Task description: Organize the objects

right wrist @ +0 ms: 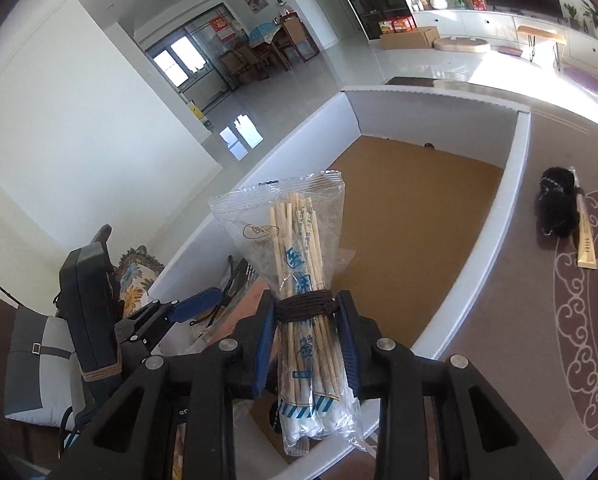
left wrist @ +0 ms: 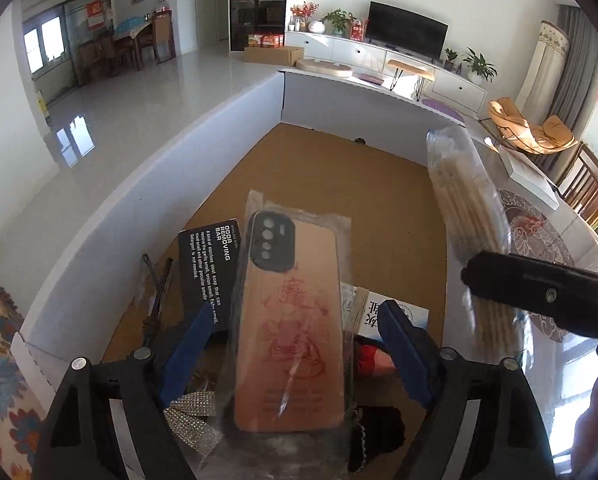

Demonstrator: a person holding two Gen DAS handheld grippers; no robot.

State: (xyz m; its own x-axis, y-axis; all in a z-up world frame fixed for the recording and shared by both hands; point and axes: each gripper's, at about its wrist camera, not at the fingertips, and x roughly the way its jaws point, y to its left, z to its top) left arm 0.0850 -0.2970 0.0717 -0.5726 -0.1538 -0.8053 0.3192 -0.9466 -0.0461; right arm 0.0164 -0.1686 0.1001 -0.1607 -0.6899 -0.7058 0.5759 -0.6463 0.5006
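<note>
Bagged chopsticks (right wrist: 299,264), frame centre: right gripper (right wrist: 307,344) is clamping the corded waist; light, stiff, slippery wrap. Left gripper (left wrist: 295,344) is gaping, holding nothing, over the phone case (left wrist: 287,320).

Patterned grey-brown tablecloth (right wrist: 499,380) filling the right of the frame, white open box (right wrist: 515,168) with brown floor at centre, black hair piece (right wrist: 555,208) and wooden comb (right wrist: 585,240) at right
</note>
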